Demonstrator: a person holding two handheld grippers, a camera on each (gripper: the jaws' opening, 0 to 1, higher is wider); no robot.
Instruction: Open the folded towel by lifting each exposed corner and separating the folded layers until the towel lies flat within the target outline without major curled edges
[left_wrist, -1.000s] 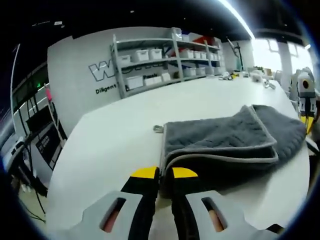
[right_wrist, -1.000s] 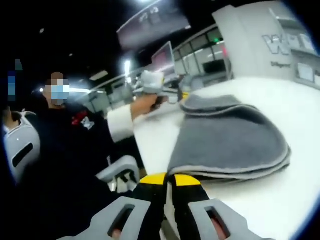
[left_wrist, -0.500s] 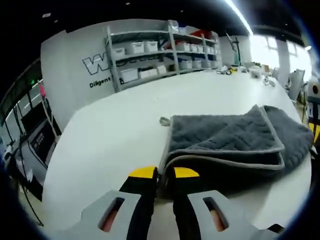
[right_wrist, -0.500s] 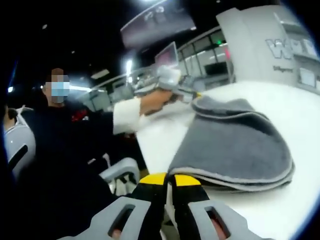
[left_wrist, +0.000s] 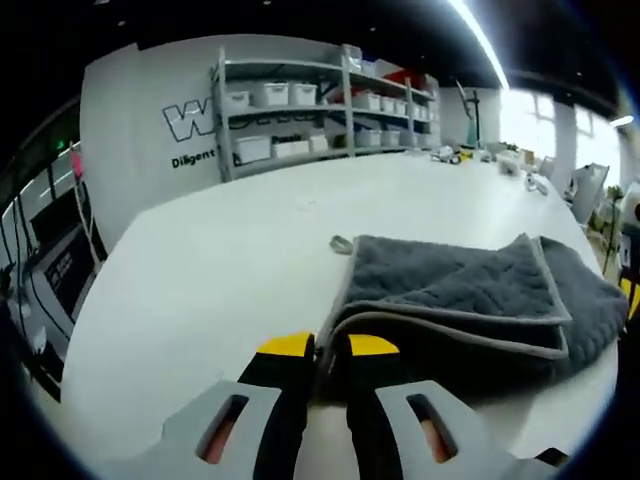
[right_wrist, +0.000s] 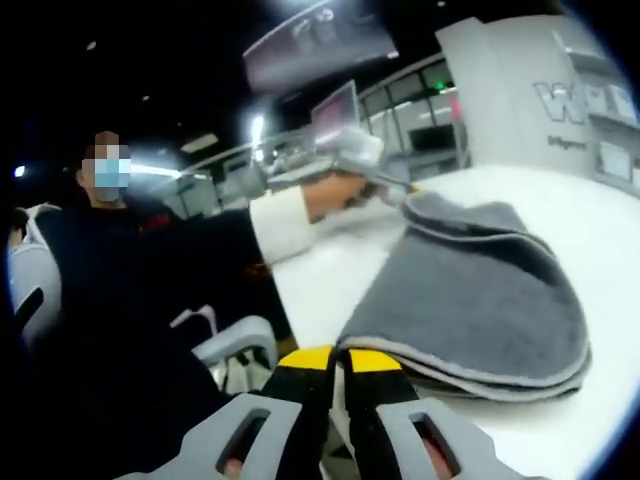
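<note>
The person's hand with the left gripper (right_wrist: 385, 185) has reached farther along the towel's (left_wrist: 460, 295) top layer. The grey towel lies folded near the desk's (left_wrist: 230, 260) front edge. Both grippers are pinched tight on towel corners, left gripper (left_wrist: 329, 346) and right gripper (right_wrist: 338, 360) alike.

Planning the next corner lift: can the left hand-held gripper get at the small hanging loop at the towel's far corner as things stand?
Probably yes. The loop lies on bare table with nothing around it, but the left hand-held gripper looks shut on the towel edge and would have to let go first.
</note>
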